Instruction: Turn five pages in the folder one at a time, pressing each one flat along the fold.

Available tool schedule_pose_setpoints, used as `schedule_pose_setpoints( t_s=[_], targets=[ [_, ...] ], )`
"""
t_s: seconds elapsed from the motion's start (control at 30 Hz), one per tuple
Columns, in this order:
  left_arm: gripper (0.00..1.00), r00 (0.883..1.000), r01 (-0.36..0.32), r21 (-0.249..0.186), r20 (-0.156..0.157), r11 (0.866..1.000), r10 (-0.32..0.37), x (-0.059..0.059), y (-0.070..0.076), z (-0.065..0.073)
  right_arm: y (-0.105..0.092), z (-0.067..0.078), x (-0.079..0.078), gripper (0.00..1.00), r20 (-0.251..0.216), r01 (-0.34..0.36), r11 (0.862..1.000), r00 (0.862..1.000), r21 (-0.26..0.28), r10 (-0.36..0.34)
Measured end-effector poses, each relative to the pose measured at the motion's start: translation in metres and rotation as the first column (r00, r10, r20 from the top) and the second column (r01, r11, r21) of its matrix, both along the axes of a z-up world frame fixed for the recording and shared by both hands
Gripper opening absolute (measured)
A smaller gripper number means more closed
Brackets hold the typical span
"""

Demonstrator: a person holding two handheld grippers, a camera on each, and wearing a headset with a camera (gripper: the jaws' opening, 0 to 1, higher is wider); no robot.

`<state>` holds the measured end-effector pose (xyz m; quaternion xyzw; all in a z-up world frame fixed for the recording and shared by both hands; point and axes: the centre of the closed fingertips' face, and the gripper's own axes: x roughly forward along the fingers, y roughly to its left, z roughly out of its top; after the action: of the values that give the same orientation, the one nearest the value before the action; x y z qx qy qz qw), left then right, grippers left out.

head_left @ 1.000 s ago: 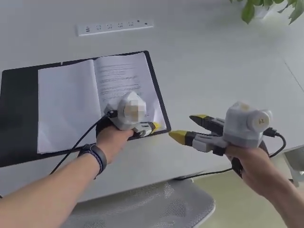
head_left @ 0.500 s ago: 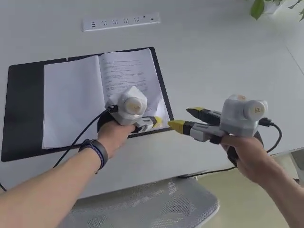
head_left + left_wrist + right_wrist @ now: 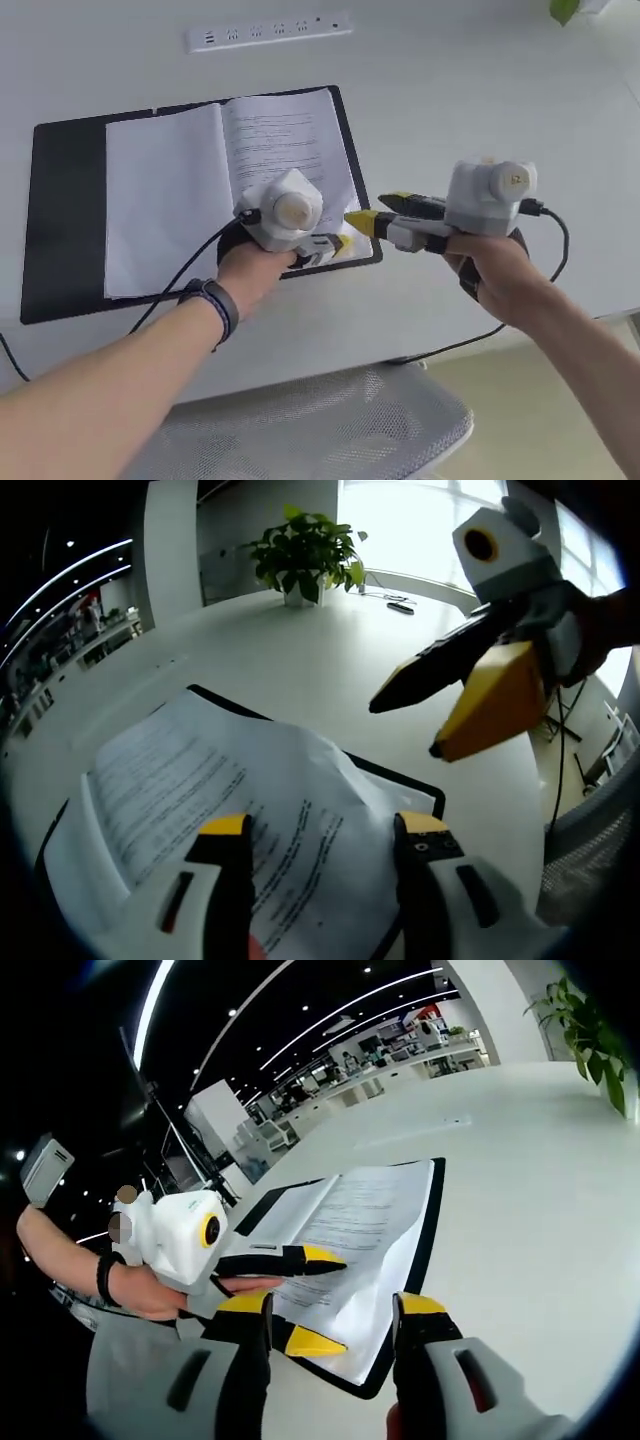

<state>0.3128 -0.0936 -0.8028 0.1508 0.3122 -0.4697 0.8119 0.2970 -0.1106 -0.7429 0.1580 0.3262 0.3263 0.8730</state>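
Table: one, white. It has wide bare room to the right of the folder and some more behind it, up to the power strip. The near edge runs just below the folder.
Chair: one, with a grey mesh seat, under the near edge of the table.
Folder: one, black, lying open and flat on the left half of the table. Its near right corner comes close to the table's edge.
Pages: two faces are visible, a blank left page and a printed right page. The black cover shows as a border on the left and right.
Plant: one, green, at the far side of the table, well apart from the folder.
Power strip: one, white, behind the folder and not touching it.
Left gripper: one, over the near right corner of the printed page. The jaws stand apart, and I cannot tell if they touch the paper.
Right gripper: one, at the folder's right edge. The jaws are spread and hold nothing, with the tips near the left gripper's tips but apart from them.
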Motion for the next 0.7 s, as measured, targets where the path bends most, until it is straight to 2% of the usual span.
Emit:
schedule_pose_setpoints(
  t_s=[0.43,0.53,0.7],
  targets=[
    [0.57,1.000,0.000,0.004,-0.001,1.000,0.000,0.002,0.001,-0.001,0.012,-0.013,0.028,0.39,-0.065,0.058,0.994,0.997,0.092,-0.053],
    [0.57,1.000,-0.003,0.005,-0.002,1.000,0.003,0.003,0.001,-0.002,0.014,-0.019,0.031,0.37,-0.084,0.065,0.993,0.995,0.097,-0.057],
    [0.57,1.000,-0.004,0.004,-0.004,1.000,0.004,0.004,0.001,-0.004,0.017,-0.022,0.036,0.31,-0.110,0.090,0.986,0.991,0.138,-0.075]
  ],
)
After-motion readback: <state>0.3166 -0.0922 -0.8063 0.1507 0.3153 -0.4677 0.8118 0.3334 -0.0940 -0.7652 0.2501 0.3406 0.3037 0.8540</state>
